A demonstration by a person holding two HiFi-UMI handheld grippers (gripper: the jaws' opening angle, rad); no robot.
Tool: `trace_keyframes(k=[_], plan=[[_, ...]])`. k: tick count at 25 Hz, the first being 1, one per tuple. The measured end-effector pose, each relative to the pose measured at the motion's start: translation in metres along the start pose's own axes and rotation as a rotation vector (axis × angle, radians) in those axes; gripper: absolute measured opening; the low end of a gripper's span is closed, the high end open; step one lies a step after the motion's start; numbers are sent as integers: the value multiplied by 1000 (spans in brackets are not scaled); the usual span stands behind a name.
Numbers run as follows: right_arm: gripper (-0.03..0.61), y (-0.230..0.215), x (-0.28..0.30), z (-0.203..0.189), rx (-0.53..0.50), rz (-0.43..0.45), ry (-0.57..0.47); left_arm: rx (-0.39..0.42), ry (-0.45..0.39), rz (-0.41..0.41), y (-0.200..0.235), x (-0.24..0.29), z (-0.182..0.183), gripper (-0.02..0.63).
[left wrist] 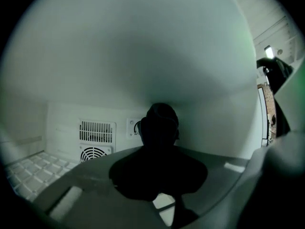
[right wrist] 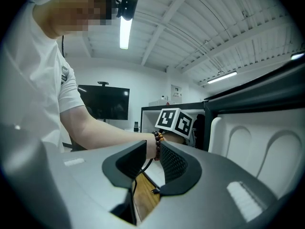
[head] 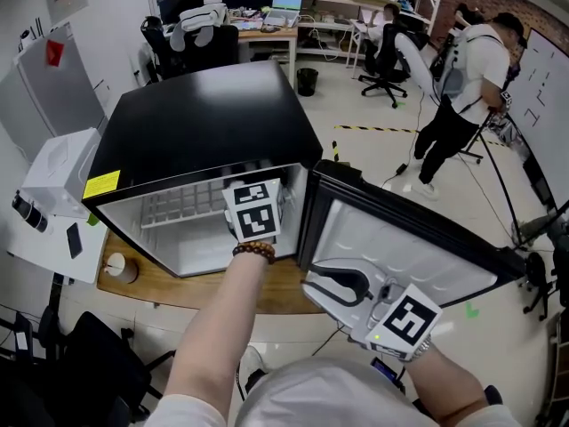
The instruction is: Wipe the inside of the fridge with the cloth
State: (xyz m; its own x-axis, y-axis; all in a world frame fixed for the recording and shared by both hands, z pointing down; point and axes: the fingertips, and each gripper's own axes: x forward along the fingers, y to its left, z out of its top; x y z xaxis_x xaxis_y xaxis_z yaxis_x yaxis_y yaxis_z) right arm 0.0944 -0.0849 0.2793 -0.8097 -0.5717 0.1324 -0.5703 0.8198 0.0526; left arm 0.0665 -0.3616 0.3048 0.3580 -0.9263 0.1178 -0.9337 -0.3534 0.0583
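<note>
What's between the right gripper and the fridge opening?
In the right gripper view, the person's left forearm, with a bead bracelet, crosses between the right gripper and the fridge; the marker cube beyond it sits at the opening.

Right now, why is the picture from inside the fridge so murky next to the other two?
Left gripper view: little light reaches inside the fridge, so the left gripper and the cloth it grips show only as a black silhouette. Right gripper view: a ceiling lamp glares. Head view: evenly lit and sharp, though lines bow.
</note>
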Motion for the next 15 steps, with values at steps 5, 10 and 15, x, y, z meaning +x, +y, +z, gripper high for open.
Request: trace_keyframes(k=[5,10,15], plan=[[92,-1,1,-3,18,12,1,41,-2,37,1,13,2,71],[92,-5,1,-3,22,15,-3,78,7,58,-2,17,2,72],[92,-2,5,-5,28,25,-2,85,33,46,-6,23,-1,72]])
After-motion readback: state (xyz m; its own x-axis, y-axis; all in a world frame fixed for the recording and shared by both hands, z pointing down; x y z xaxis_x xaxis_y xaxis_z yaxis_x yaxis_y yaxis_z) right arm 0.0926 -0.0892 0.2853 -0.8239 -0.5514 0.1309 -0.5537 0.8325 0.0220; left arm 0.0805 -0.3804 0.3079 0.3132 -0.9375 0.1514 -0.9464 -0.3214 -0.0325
